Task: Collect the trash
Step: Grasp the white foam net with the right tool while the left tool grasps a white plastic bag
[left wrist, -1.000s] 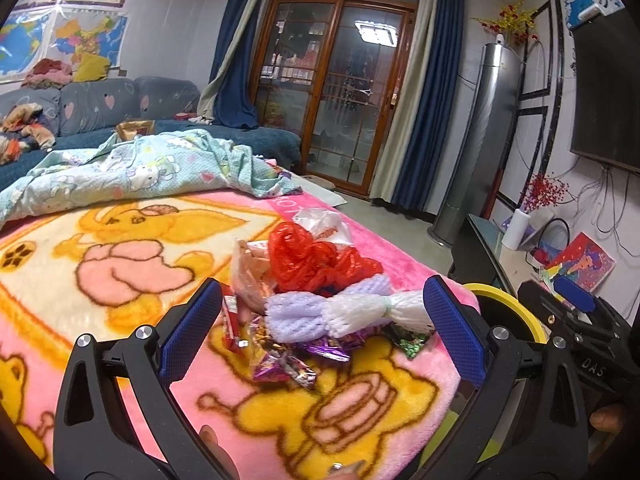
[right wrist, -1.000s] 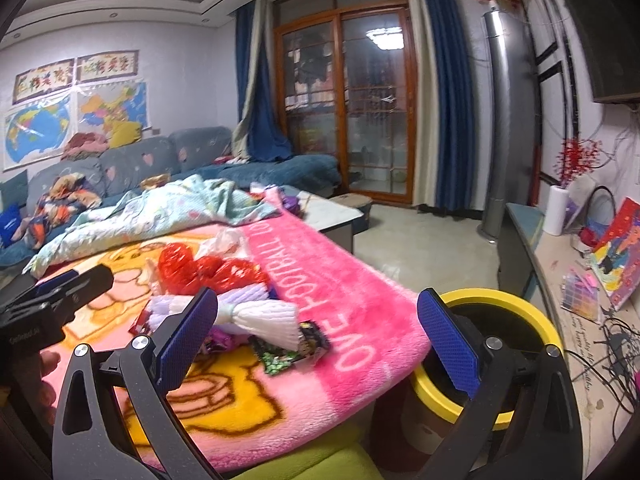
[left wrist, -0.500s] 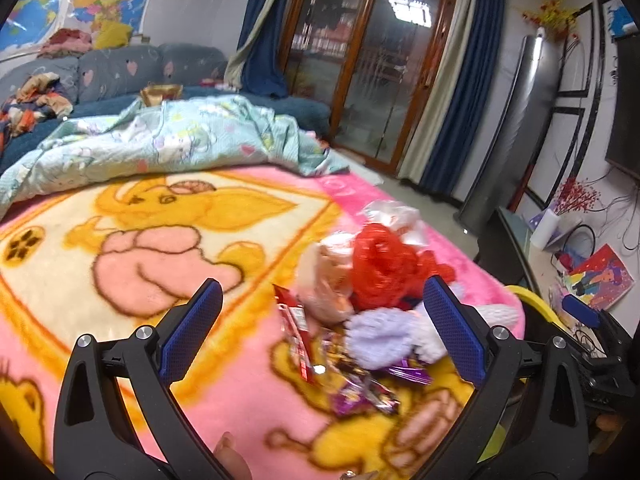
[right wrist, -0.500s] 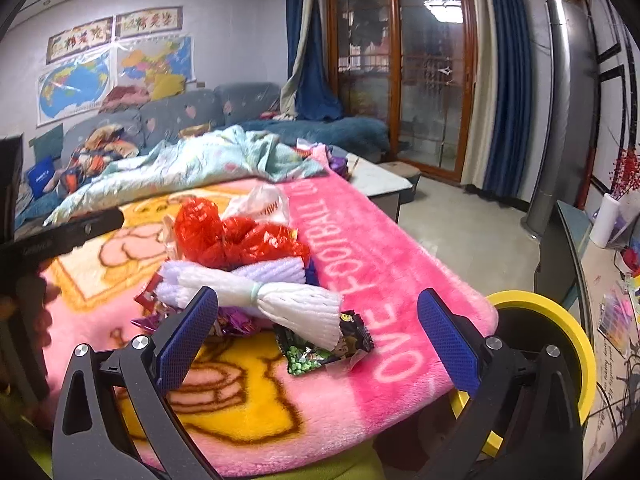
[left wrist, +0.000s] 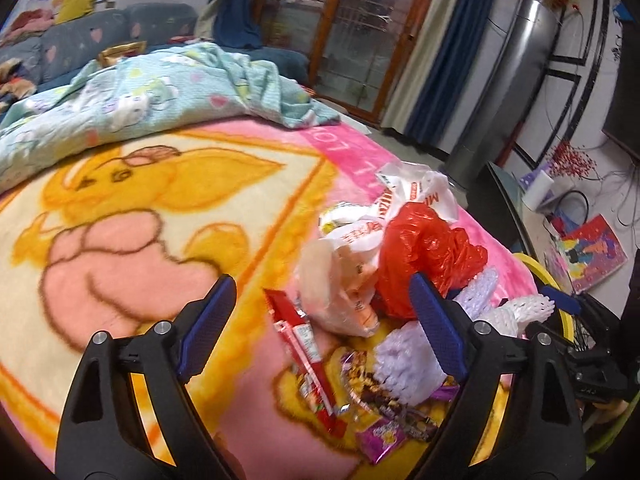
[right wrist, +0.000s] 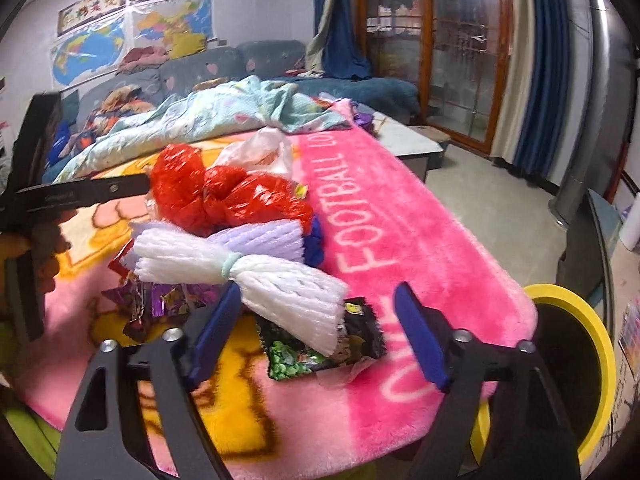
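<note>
A heap of trash lies on the pink blanket [right wrist: 400, 248]: a red plastic bag [left wrist: 424, 248] [right wrist: 236, 200], white plastic bags [left wrist: 352, 276], white foam netting [right wrist: 256, 280] [left wrist: 524, 308], lilac foam netting [right wrist: 272, 240] [left wrist: 408, 356], a red wrapper [left wrist: 308, 340], purple wrappers [left wrist: 384, 420] and a green-black snack packet [right wrist: 320, 352]. My left gripper [left wrist: 320, 328] is open just above the red wrapper and white bags. My right gripper [right wrist: 320, 332] is open around the white netting's end and the snack packet. A yellow-rimmed bin [right wrist: 576, 364] stands right of the blanket's edge.
A light blue quilt [left wrist: 132, 88] lies bunched at the blanket's far side, with a sofa [right wrist: 224, 60] behind. A low cabinet [left wrist: 504, 204] and cluttered floor lie right of the bin. The left gripper's body [right wrist: 60, 196] shows at the left of the right wrist view.
Both grippers have moved closer to the trash heap. The left one swung leftward and down over the wrappers; the right one has dropped toward the white netting and snack packet.
</note>
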The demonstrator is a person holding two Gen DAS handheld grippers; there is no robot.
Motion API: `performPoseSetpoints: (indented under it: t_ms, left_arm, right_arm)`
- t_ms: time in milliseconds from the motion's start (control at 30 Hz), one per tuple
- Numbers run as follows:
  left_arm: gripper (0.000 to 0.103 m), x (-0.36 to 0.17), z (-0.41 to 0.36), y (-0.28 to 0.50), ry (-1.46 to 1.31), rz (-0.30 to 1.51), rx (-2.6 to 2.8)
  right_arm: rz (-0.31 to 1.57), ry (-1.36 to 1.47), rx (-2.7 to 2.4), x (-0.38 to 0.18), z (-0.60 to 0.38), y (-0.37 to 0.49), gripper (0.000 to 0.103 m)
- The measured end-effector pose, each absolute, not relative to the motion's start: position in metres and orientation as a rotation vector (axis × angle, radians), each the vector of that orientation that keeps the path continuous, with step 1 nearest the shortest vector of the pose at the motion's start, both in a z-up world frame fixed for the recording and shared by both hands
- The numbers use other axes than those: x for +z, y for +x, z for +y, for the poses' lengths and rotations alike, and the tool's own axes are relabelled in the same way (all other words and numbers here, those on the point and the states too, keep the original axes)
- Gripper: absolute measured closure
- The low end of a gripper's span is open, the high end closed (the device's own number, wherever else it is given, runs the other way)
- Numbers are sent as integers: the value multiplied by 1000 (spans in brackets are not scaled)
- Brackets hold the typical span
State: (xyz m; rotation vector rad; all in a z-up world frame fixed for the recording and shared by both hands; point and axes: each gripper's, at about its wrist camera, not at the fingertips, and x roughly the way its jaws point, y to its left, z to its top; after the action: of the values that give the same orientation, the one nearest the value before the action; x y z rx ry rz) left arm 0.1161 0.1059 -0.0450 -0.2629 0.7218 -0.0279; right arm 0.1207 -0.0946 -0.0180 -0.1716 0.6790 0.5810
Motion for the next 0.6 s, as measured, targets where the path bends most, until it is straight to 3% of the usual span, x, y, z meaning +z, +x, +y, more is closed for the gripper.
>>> performPoseSetpoints:
  t_ms: [33, 200, 333, 400, 433, 533, 600]
  left_arm:
    - [35, -46, 106, 121, -266, 726, -37]
    - [45, -51, 107, 136, -312, 731, -103]
    - [52, -51, 103, 140, -330, 710, -183]
    - [67, -52, 103, 140, -347, 703, -210]
    - [68, -53, 103, 140, -356, 704, -212]
    - [69, -52, 107, 136, -403, 683, -261]
    - [64, -50, 109, 132, -414, 665, -277]
  right_arm:
    - [685, -171, 600, -19, -93, 121, 40]
    - [703, -175, 645, -23, -91, 118, 80]
    - [694, -161, 660, -20, -96, 116, 87]
    - [687, -154, 657, -17, -99, 114, 89]
    - [684, -149, 655, -16, -101, 113, 89]
    - [677, -133, 650, -12, -104, 114, 89]
    - [672, -126, 647, -9, -106, 113, 90]
